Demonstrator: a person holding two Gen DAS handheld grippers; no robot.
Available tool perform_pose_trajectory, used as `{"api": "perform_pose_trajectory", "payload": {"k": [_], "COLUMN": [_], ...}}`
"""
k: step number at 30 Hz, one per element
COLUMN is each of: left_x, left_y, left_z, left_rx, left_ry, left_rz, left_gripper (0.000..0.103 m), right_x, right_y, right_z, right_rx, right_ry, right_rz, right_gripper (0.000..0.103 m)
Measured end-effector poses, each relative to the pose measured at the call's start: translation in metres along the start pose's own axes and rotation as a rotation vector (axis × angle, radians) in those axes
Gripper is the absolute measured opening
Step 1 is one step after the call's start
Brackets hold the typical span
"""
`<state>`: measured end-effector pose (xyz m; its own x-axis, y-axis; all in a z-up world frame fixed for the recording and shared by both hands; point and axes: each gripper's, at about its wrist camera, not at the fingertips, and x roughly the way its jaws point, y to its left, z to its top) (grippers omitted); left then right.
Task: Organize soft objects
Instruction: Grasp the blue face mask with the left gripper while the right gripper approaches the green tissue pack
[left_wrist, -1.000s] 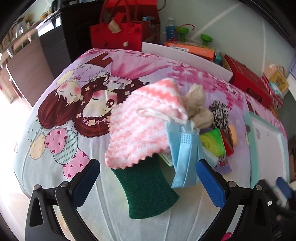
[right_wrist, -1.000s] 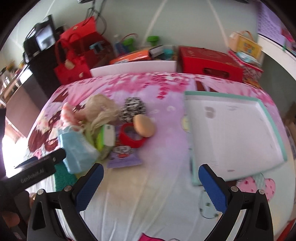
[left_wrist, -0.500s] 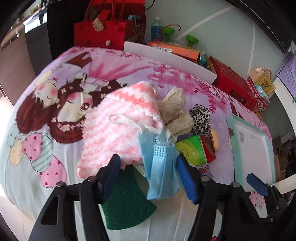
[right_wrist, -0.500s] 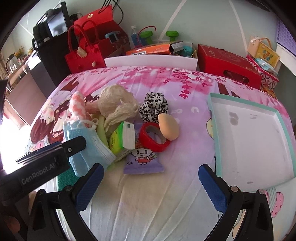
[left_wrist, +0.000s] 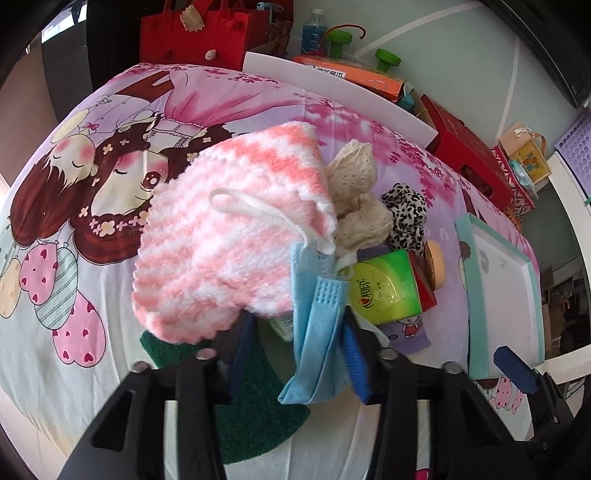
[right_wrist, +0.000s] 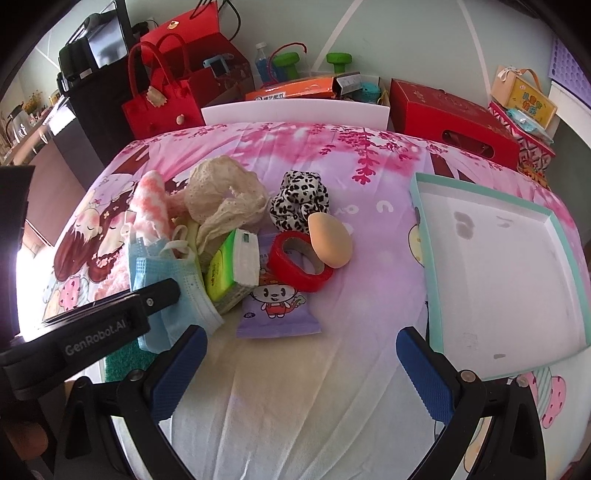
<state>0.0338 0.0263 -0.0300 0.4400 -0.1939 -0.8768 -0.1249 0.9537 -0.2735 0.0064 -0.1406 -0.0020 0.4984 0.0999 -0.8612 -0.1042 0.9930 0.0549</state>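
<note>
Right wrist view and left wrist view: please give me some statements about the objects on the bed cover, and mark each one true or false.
1. The white tray with the teal rim holds nothing. True.
2. The red tape roll lies inside the tray. False: it lies on the bed cover, touching the beige egg-shaped sponge.
3. The blue face mask is between the fingers of the left gripper, whose jaws are closing. True.
4. The right gripper holds the purple snack packet. False: it is open, with nothing between its fingers.
5. The leopard-print scrunchie lies on top of the pink and white cloth. False: they lie apart, with the cream lace fabric between them.
</note>
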Motion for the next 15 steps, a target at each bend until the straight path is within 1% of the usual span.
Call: {"api": "perform_pose_trajectory", "payload": {"k": [4,6,8,11,15], "left_x": [0.0,-0.002,-0.005,-0.011,-0.023], "left_y": [0.003,0.005,0.006,0.006,0.008], "left_z": [0.0,-0.001,-0.002,-0.005,-0.006], "left_rx": [-0.016,-0.025,-0.029,-0.03,-0.036], "left_ry": [0.011,0.013,0.012,0.006,-0.018], "left_rz": [-0.035,-0.057,-0.076,-0.09,-0.091], "left_gripper": [0.03,0.023,0.017,0.015,0.015], "right_x": [0.001,0.001,0.001,0.001,-0.002], "right_y": [-0.002,-0.003,-0.004,-0.007,-0.007], "right_z": [0.0,0.001,0.001,0.002,0.004], "right_rx": [0.004,0.01,0.019,0.034,0.042], "right_ry": [-0.002,-0.004,-0.007,-0.016,-0.04], "right_rz": [0.001,0.002,0.005,0.016,0.031], "right_gripper": [0.103,0.103,0.103,0.103,0.103]}}
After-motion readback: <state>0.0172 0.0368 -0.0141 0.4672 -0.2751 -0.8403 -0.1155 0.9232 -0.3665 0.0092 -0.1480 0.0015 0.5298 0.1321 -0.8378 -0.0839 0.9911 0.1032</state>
